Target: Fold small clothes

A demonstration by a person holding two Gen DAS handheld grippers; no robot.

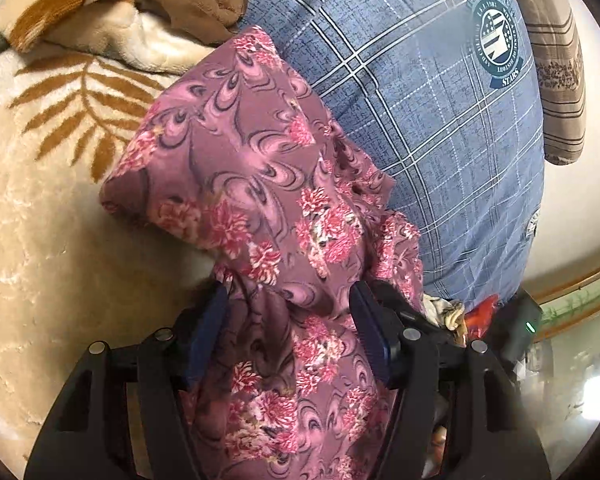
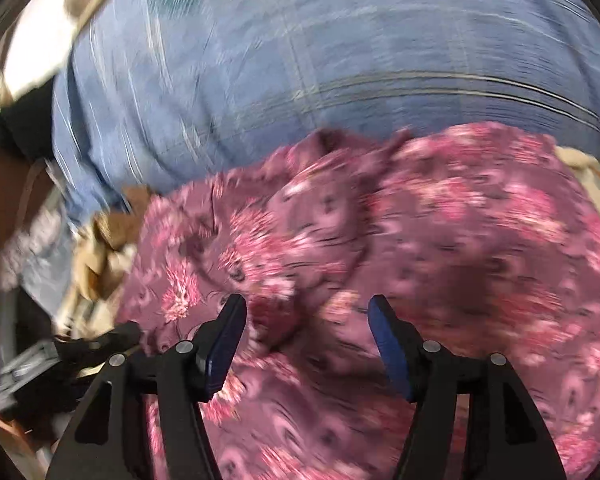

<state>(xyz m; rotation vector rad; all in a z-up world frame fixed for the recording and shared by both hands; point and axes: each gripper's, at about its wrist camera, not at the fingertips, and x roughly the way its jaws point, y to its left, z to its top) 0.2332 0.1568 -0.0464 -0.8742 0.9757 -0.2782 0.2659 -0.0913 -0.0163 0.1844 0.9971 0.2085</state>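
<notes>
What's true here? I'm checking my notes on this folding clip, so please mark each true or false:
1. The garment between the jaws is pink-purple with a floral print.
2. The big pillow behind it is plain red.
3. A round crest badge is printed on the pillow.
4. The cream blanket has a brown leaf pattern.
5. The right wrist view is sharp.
1. True: the floral garment lies between the jaws of the left gripper and the right gripper.
2. False: the pillow is blue with a pale check.
3. True: the crest badge sits near its upper right.
4. True: the cream blanket shows brown fronds.
5. False: it is motion-blurred.
</notes>
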